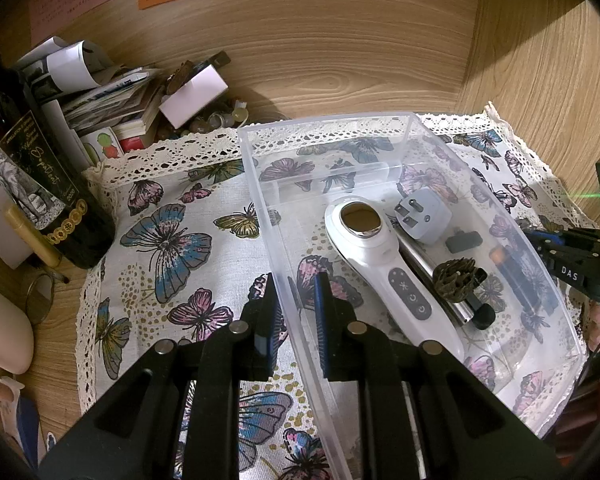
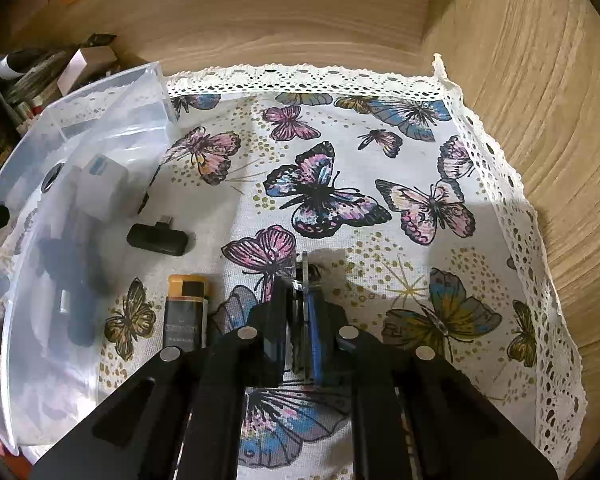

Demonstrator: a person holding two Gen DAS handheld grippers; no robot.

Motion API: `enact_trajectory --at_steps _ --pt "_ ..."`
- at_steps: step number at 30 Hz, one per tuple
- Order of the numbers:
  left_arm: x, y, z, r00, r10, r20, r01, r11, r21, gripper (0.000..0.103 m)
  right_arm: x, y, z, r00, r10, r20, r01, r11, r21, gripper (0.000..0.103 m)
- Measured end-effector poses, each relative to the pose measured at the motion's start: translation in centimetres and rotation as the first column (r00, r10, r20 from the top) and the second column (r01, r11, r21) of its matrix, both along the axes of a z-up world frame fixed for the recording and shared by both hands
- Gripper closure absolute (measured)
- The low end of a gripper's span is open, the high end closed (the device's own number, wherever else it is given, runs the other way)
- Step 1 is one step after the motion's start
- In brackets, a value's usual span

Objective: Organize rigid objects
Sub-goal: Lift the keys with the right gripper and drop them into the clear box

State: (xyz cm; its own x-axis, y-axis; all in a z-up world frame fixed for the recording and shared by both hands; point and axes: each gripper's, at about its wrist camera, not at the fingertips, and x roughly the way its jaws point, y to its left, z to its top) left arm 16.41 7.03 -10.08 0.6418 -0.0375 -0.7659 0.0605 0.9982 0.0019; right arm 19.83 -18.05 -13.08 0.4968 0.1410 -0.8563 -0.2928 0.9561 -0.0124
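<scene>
A clear plastic bin (image 1: pixel 260 184) stands on a butterfly cloth (image 1: pixel 160 240). It holds a white handheld device (image 1: pixel 380 256), a grey plug adapter (image 1: pixel 424 212), a pine cone (image 1: pixel 456 280), a metal tube and a small black piece (image 1: pixel 464 242). My left gripper (image 1: pixel 296 300) is shut on the bin's left wall, one finger on each side. My right gripper (image 2: pixel 298 300) is shut on a thin flat metal object (image 2: pixel 305 272) above the cloth, right of the bin (image 2: pixel 112 100). A battery (image 2: pixel 186 312) and a black adapter (image 2: pixel 156 236) lie by it.
A dark wine bottle (image 1: pixel 32 184) stands at the left beside a pile of papers and small clutter (image 1: pixel 132 96). Wooden walls (image 1: pixel 340 52) close the back and right. A round lens (image 1: pixel 40 296) lies on the wood at the left.
</scene>
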Motion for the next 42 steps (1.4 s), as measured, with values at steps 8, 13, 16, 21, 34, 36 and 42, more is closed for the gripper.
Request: enact_trajectory --at_steps 8,13,16,21,34,36,42 --pt "0.0 0.0 0.0 1.0 0.0 0.0 0.0 1.0 0.0 0.089 -1.2 -0.1 2.4 0.994 0.01 0.11 -0.015 0.999 0.037 0.095" --pt "0.0 0.0 0.0 1.0 0.0 0.0 0.0 1.0 -0.002 0.089 -1.8 0.7 5.4 0.984 0.036 0.175 -0.045 0.998 0.053 0.095" --pt "0.0 0.0 0.0 1.0 0.0 0.0 0.0 1.0 -0.001 0.089 -2.0 1.7 7.2 0.977 0.065 0.205 -0.078 0.995 0.059 0.095" --pt "0.0 0.0 0.0 1.0 0.0 0.0 0.0 1.0 -0.001 0.089 -2.6 4.4 9.8 0.954 0.144 0.264 -0.166 0.984 0.064 0.095" --pt "0.0 0.0 0.0 1.0 0.001 0.0 -0.001 1.0 -0.001 0.089 -2.9 12.4 8.5 0.91 0.355 0.213 -0.368 0.93 0.02 0.095" --pt "0.0 0.0 0.0 1.0 0.001 0.0 -0.001 1.0 -0.001 0.089 -2.6 12.9 7.7 0.912 0.367 0.181 -0.375 0.927 0.013 0.095" --pt "0.1 0.0 0.0 1.0 0.001 0.0 -0.001 1.0 -0.001 0.089 -1.7 14.1 5.7 0.912 0.399 0.092 -0.4 0.916 -0.008 0.095"
